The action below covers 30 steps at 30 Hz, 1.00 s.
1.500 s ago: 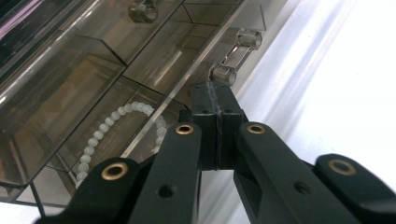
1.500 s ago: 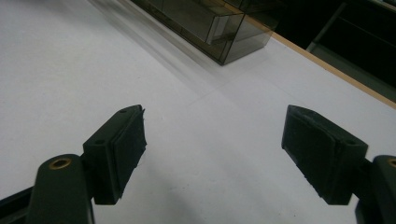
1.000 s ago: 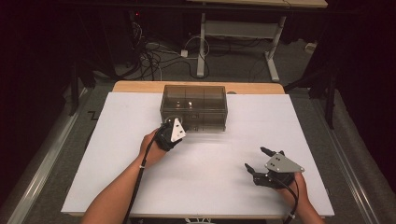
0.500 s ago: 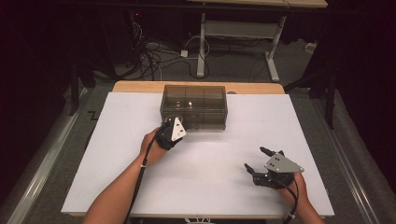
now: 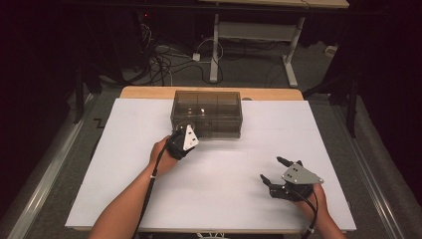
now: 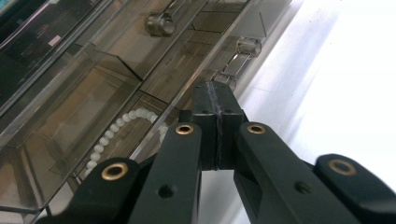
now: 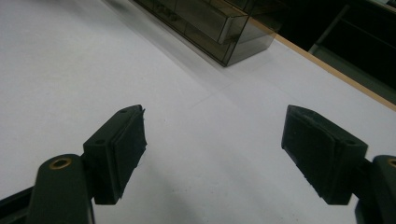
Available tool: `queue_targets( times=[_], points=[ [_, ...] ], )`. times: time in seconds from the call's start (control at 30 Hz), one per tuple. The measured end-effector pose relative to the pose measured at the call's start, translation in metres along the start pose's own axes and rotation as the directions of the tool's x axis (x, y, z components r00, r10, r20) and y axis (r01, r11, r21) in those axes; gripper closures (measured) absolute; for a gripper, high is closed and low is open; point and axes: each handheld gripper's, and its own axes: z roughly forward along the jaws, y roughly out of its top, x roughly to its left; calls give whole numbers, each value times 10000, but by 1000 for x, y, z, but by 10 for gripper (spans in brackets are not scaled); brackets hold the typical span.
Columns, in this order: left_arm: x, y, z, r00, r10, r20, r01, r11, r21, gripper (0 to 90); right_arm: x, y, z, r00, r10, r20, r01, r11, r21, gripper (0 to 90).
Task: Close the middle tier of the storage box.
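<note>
Two claws: the left claw [image 6: 217,128], clenched empty, noses the smoky clear plastic drawer box [image 5: 206,113] at upper centre, perhaps by a knob; right claw [image 7: 215,154] released. Push squarely, gently.

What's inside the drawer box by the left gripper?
Through the smoky wall of the drawer box, a string of white beads lies in the lower drawer. The shut left gripper covers the string's near end. Other compartments look empty, though glare blurs them.
</note>
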Motion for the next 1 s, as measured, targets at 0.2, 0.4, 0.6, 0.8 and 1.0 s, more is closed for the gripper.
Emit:
queue_targets(
  times=[0.2,0.4,0.6,0.8,1.0],
  points=[
    [1,0,1,10000,18,-66,-18,10000,-15,878,1,0,0,10000,-17,-3,17,10000,-11,225],
    [-2,-2,4,9981,-617,-1,617,9974,-360,878,1,0,0,10000,-28,-26,28,10000,10,226],
    [4,-1,3,9996,204,-210,-203,9998,20,878,1,1,0,10000,-2,-22,2,10000,-15,226],
    [7,0,5,9995,134,-298,-131,9999,97,878,1,0,0,10000,-19,-39,19,10000,17,226],
    [9,1,6,9993,134,-362,-129,9998,136,877,1,0,0,10000,-17,-27,17,10000,3,226]
  ],
)
